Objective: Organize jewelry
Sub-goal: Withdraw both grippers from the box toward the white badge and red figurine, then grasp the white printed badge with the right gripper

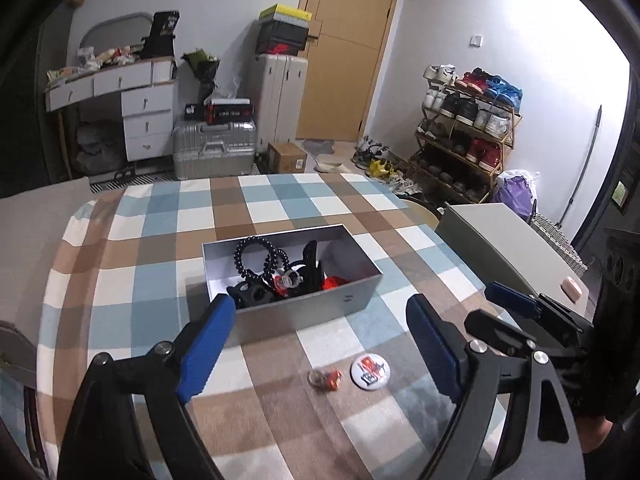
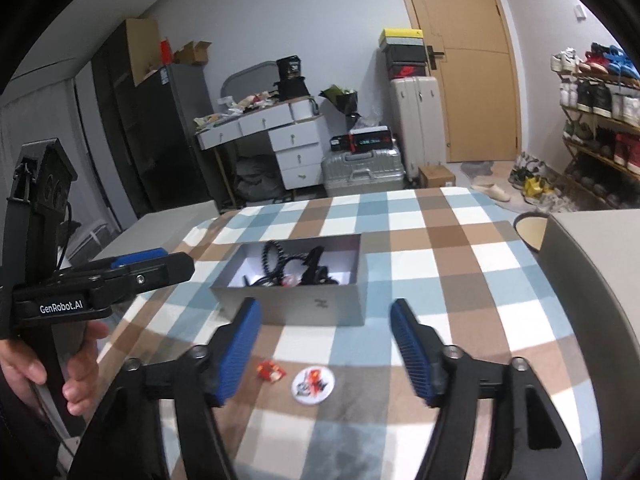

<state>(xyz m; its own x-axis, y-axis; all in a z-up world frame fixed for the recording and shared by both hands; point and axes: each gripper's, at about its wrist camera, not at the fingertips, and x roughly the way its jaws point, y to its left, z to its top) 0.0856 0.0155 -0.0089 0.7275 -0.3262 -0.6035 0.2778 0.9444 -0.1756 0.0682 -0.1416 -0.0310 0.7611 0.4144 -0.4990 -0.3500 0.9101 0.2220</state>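
Two loose pieces lie outside the grey box (image 1: pixel 292 280), and I judge them the work left. That box is the biggest thing I deal with: open-topped, stiff-walled, sitting mid-table on the checked cloth (image 1: pixel 160 240). It looks like light card, so I'd expect it to slide if nudged; I'd leave it alone. Inside are a black coiled hair tie (image 1: pixel 260 256), springy and forgiving, and black claw clips (image 1: pixel 312 264), rigid but easy to snag on each other.

Next down is the round badge (image 2: pixel 313 385), flat on the cloth on the near side of the box. I reckon it light, hard and slippery, and so thin that I'd pinch it by the rim.

Smallest is the red and clear trinket (image 2: pixel 271 371), just beside the badge. It looks brittle and blurred, so I'd squeeze gently across its middle.

My left gripper (image 1: pixel 320 344) and right gripper (image 2: pixel 324 344) both stand spread wide, with nothing gripped.
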